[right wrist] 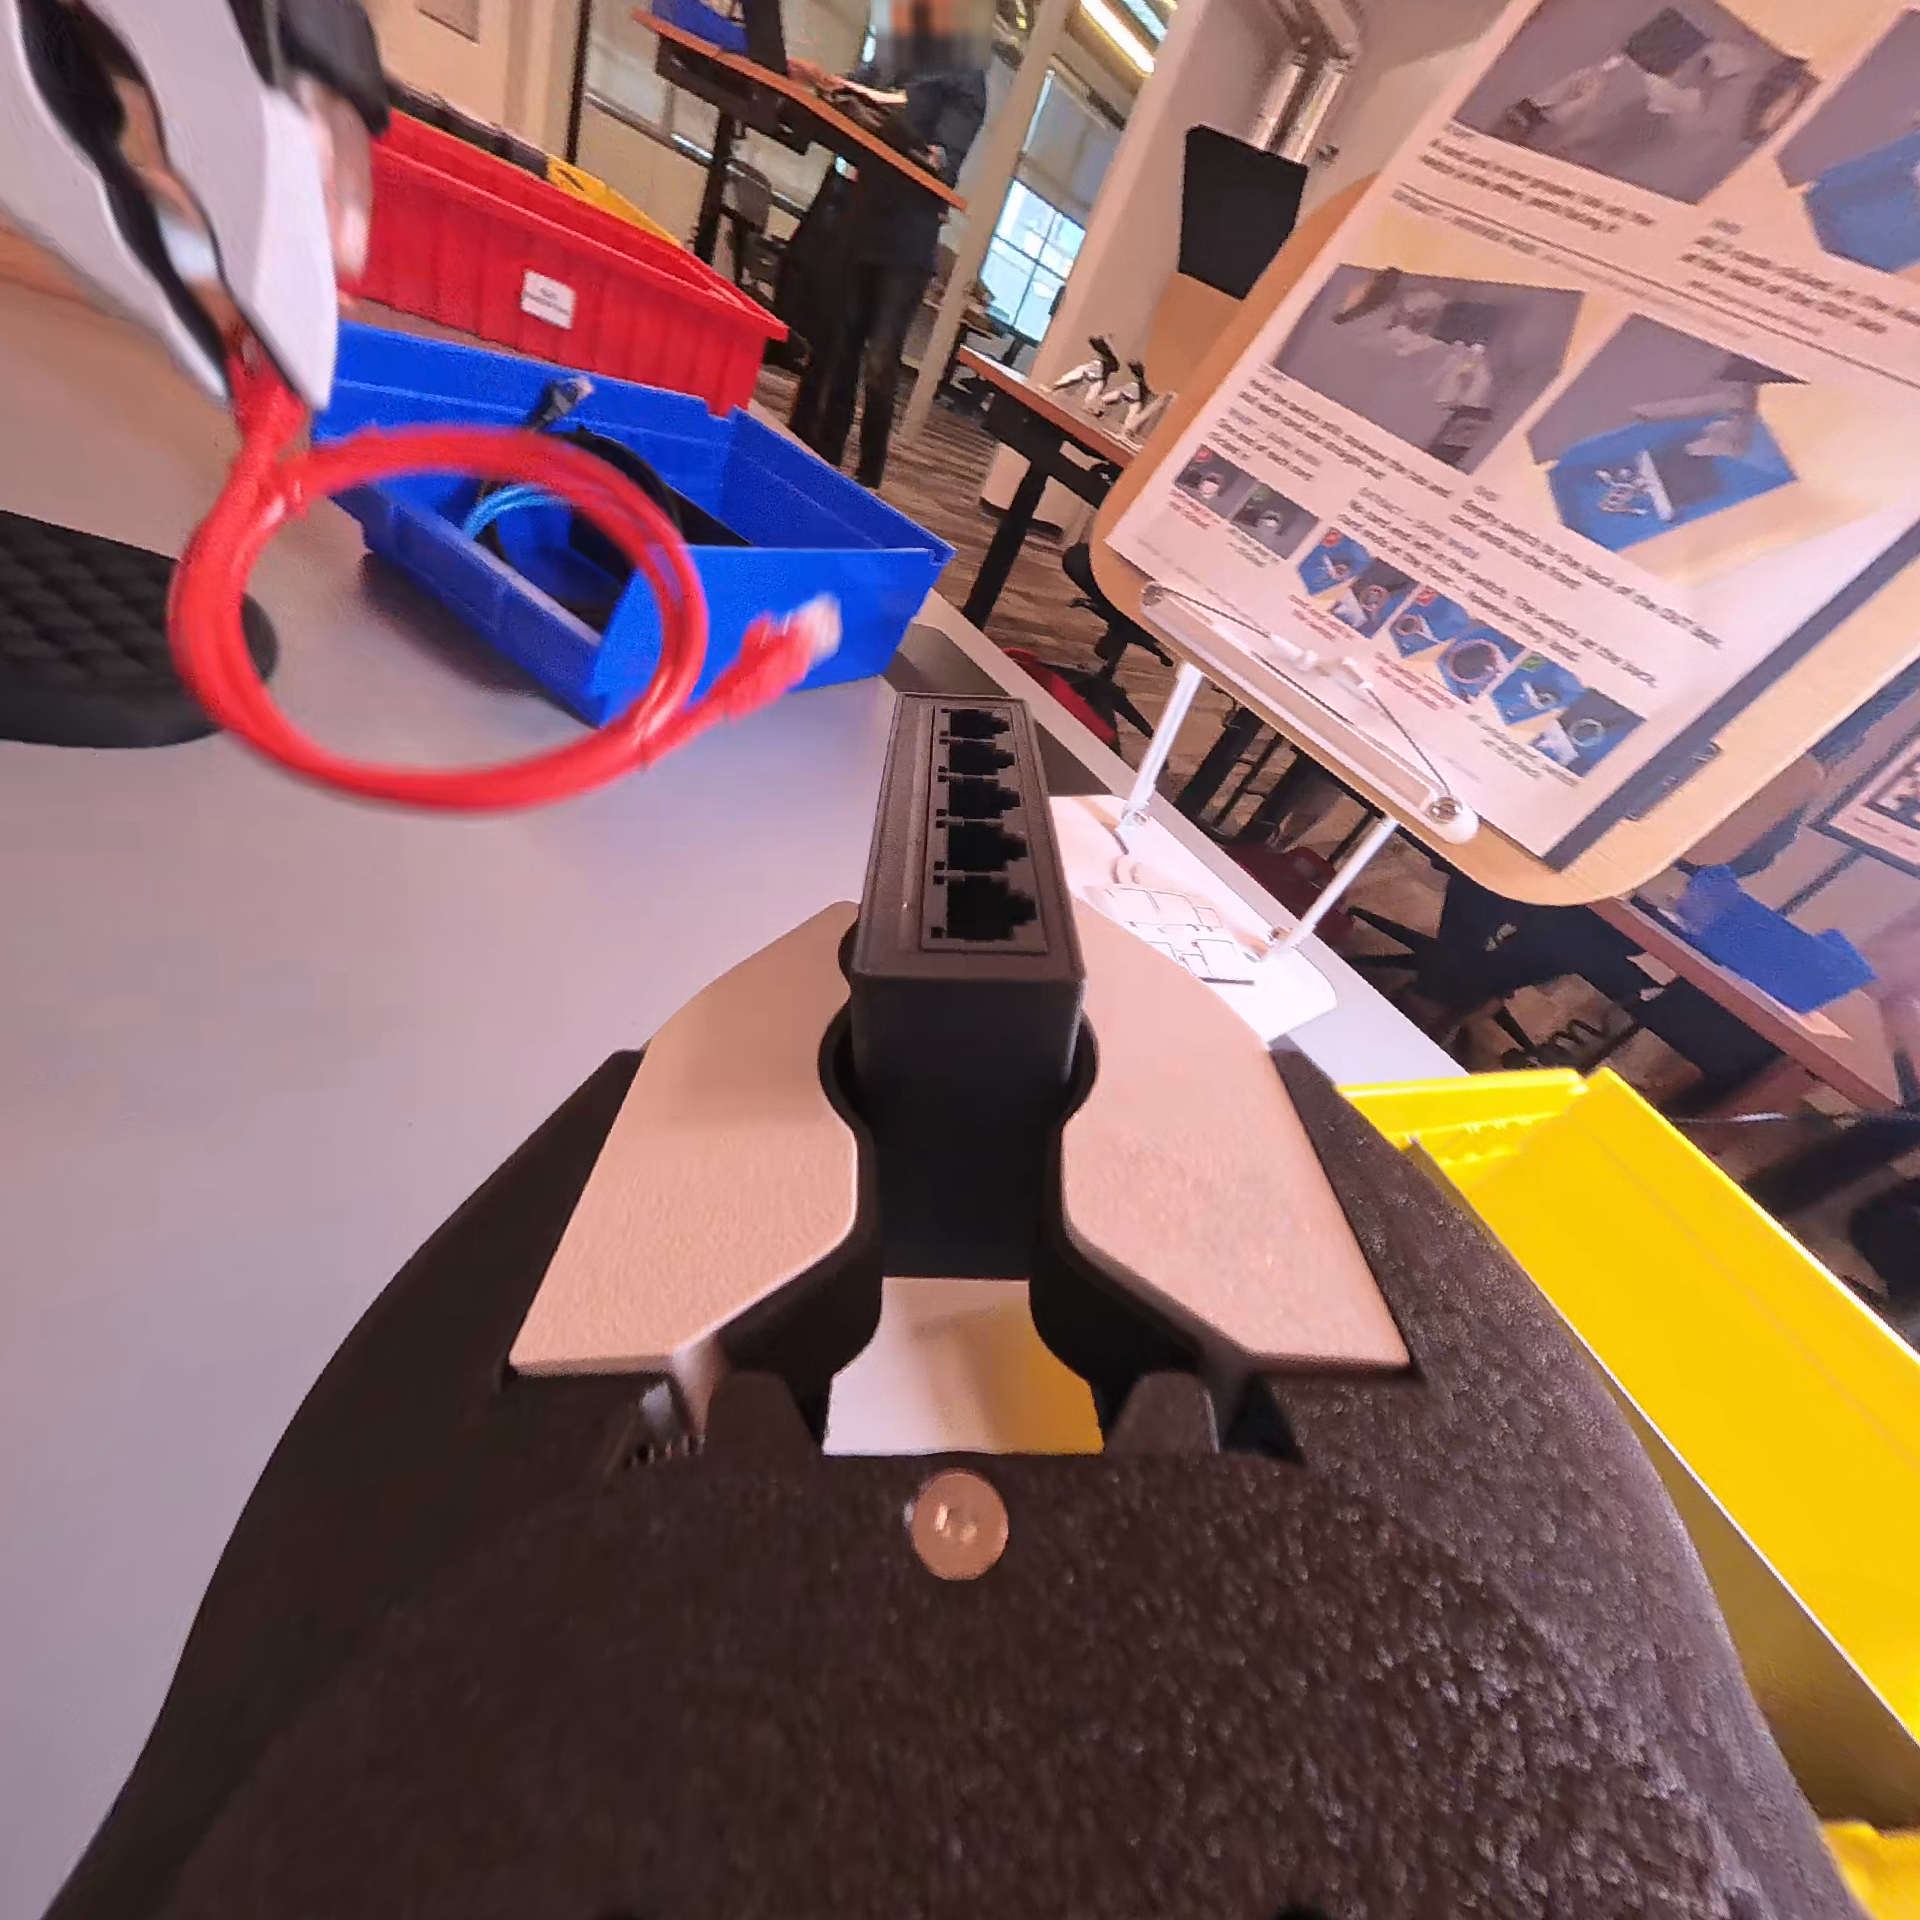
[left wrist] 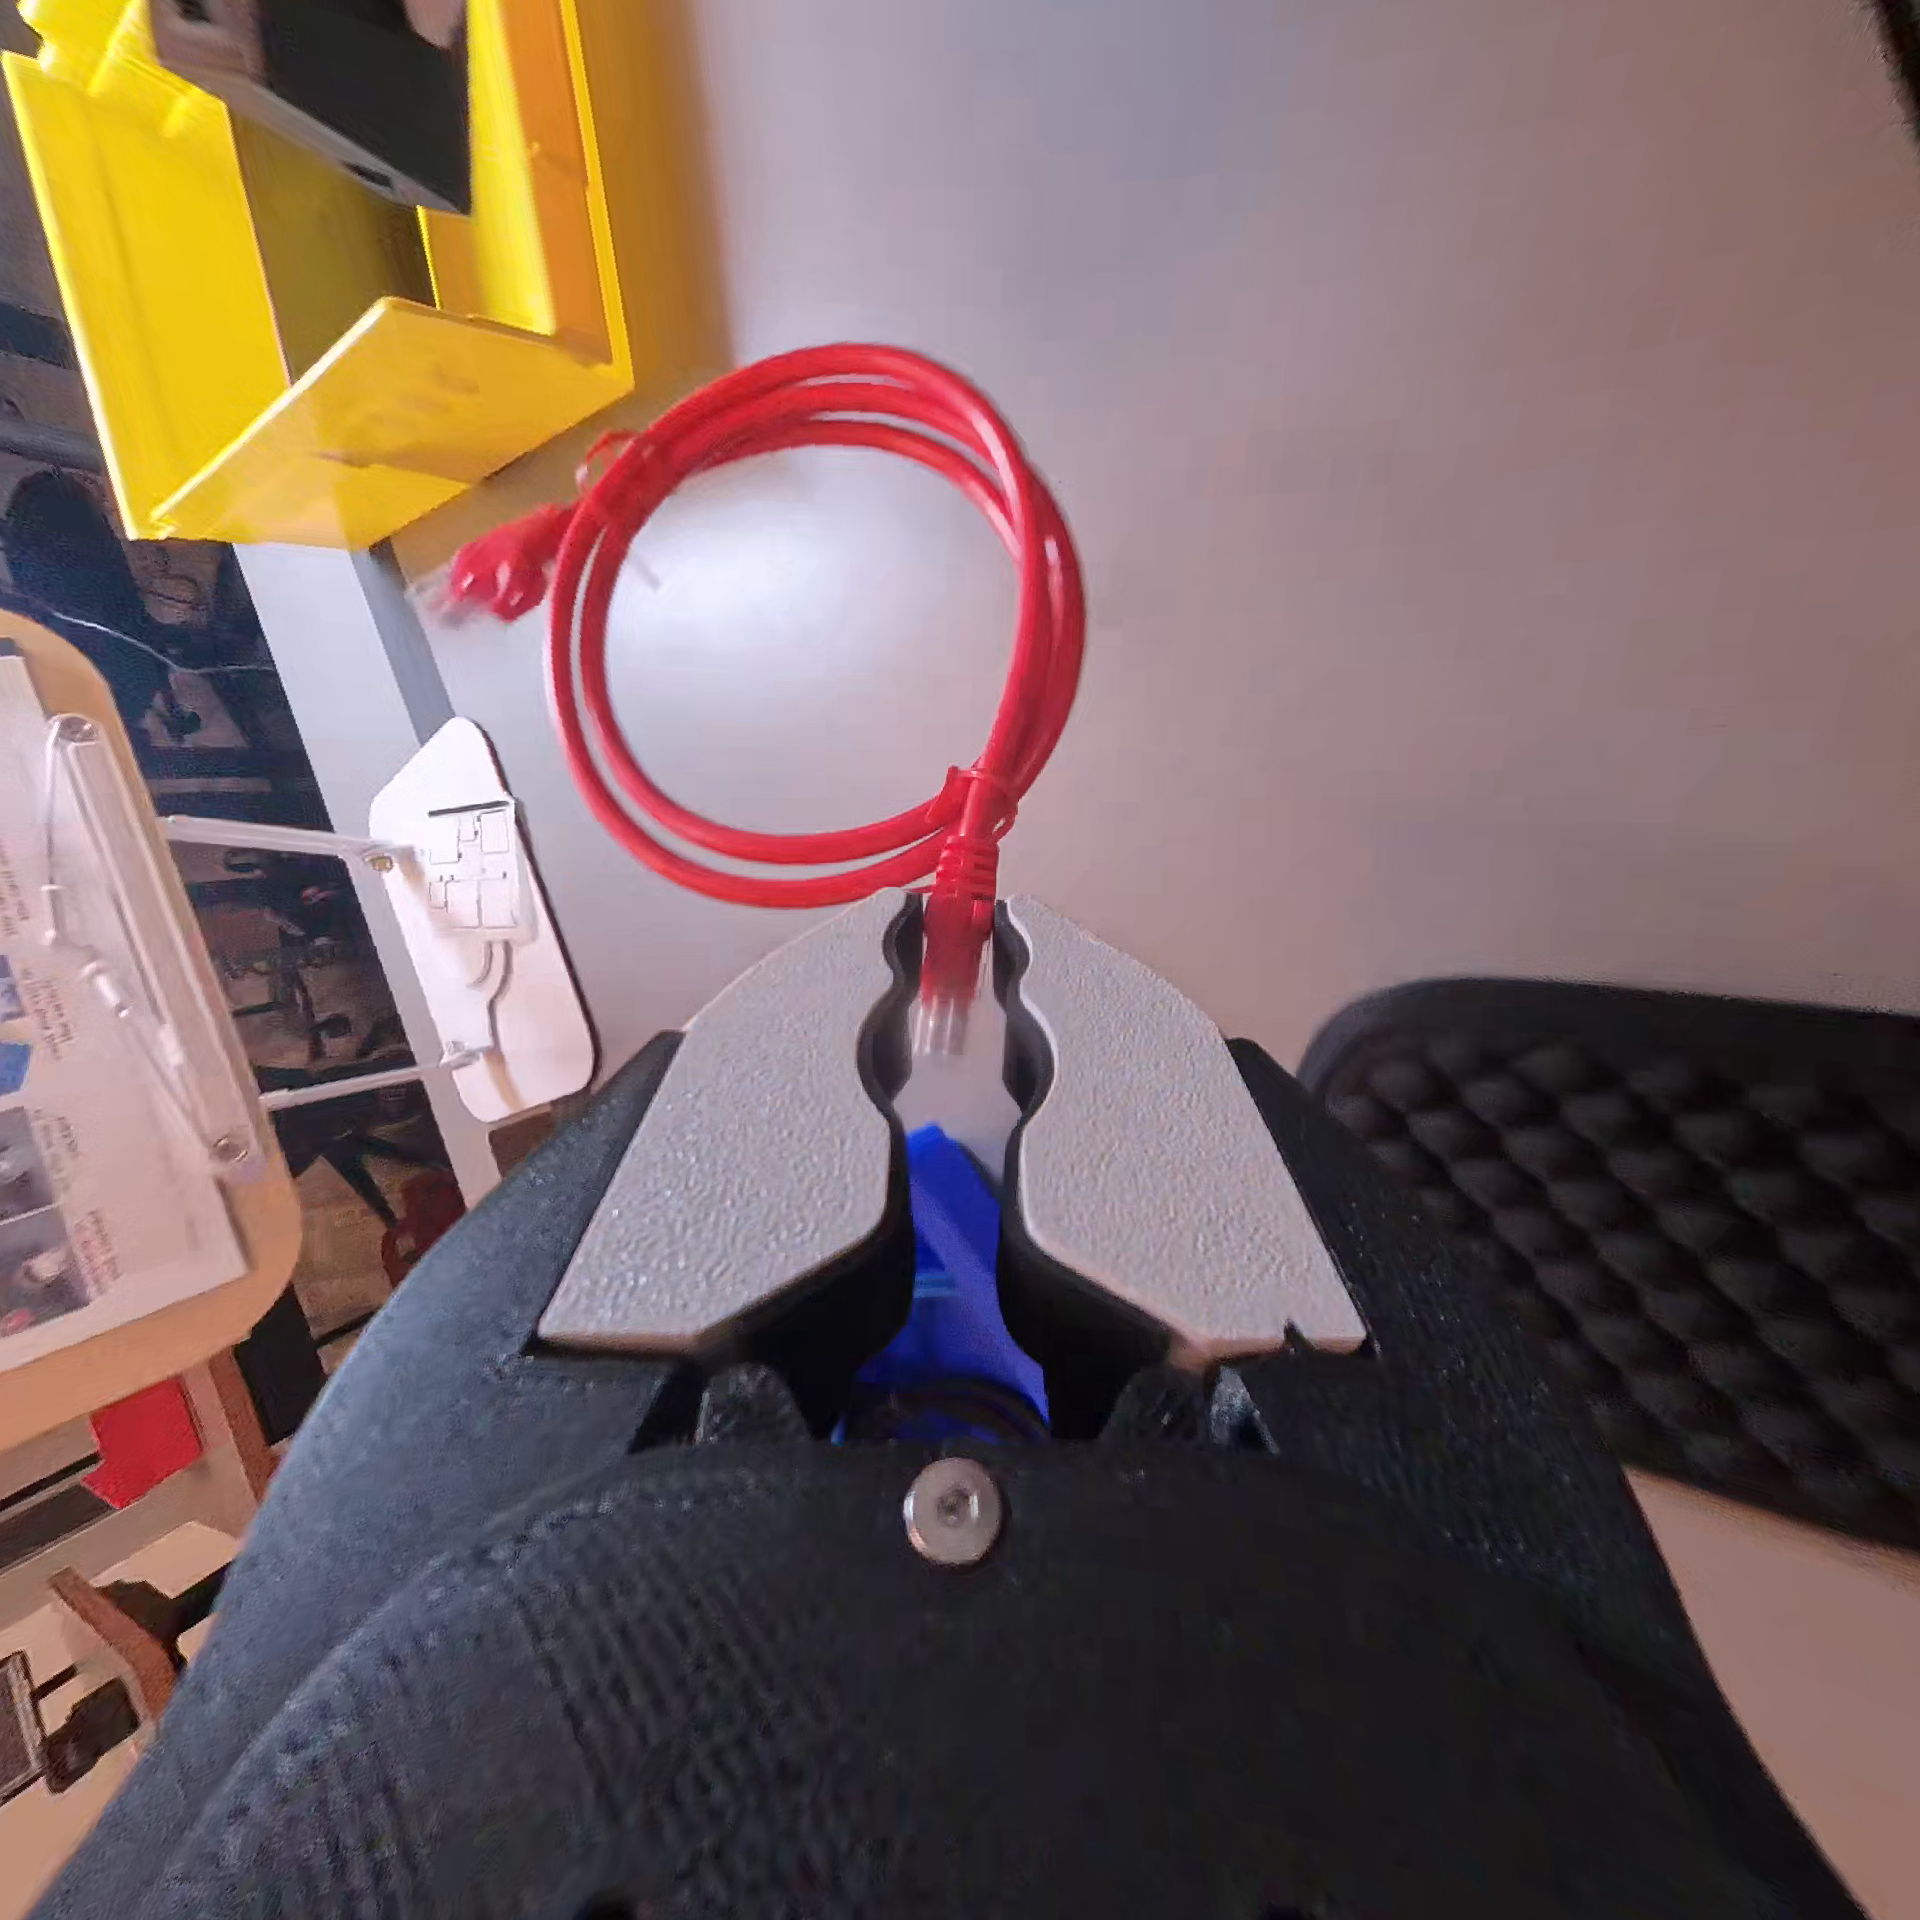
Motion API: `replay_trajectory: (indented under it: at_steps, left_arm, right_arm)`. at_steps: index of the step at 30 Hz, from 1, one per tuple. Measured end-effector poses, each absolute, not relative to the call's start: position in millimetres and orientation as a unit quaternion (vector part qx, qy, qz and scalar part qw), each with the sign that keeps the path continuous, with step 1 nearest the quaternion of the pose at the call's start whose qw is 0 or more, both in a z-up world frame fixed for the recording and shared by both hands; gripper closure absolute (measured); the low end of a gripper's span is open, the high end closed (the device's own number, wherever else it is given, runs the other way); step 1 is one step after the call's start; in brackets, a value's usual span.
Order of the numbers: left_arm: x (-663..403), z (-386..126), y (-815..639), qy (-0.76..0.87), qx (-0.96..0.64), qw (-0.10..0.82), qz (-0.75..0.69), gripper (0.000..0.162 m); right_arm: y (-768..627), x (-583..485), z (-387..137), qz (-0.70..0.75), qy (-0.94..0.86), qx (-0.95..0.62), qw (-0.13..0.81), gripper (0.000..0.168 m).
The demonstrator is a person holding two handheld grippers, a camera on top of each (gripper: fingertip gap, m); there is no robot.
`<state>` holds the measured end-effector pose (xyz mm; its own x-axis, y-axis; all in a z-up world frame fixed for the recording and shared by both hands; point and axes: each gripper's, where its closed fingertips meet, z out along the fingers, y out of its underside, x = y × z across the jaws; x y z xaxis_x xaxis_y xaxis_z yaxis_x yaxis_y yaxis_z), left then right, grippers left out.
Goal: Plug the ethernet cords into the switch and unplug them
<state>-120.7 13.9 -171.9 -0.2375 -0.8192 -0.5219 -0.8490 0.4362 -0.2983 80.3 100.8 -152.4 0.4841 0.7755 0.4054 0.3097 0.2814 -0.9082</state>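
Left hand-held gripper (left wrist: 956, 940) is clamped on one plug of the red ethernet cord (left wrist: 821, 623), the coil hanging free above the pale bench (left wrist: 1403, 520), its loose plug dangling on the far side. In the right wrist view a blue bin (right wrist: 790, 540) sits far left with more cables inside, a red bin (right wrist: 561, 270) beyond it. Right hand-held gripper (right wrist: 966, 987) grips the black switch (right wrist: 966, 862), its row of ports empty. Yellow bin (right wrist: 1662, 1299) near right.

Textured black gripper (left wrist: 951, 966) bodies, grey scalloped jaws, silver screw (left wrist: 953, 1509).
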Motion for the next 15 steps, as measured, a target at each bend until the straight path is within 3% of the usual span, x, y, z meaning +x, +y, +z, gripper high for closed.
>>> replay_trajectory:
  at_steps: [5, 7, 13, 15]
  left_arm:
    - [-133, -202, 67, 0.690, -0.628, 0.359, -0.005, 0.131]
    - [-144, -208, 79, 0.627, -0.683, 0.375, -0.019, 0.137]
    - [-140, -255, 56, 0.326, -0.866, 0.289, -0.244, 0.130]
    - [-145, -277, 65, 0.279, -0.885, 0.290, -0.234, 0.123]
  right_arm:
    - [108, 85, -157, 0.183, -0.466, -0.583, 0.640, 0.138]
    - [108, 84, -160, 0.180, -0.471, -0.584, 0.636, 0.138]
    - [109, 77, -169, 0.191, -0.480, -0.591, 0.619, 0.136]
    - [109, 74, -172, 0.193, -0.484, -0.593, 0.614, 0.139]
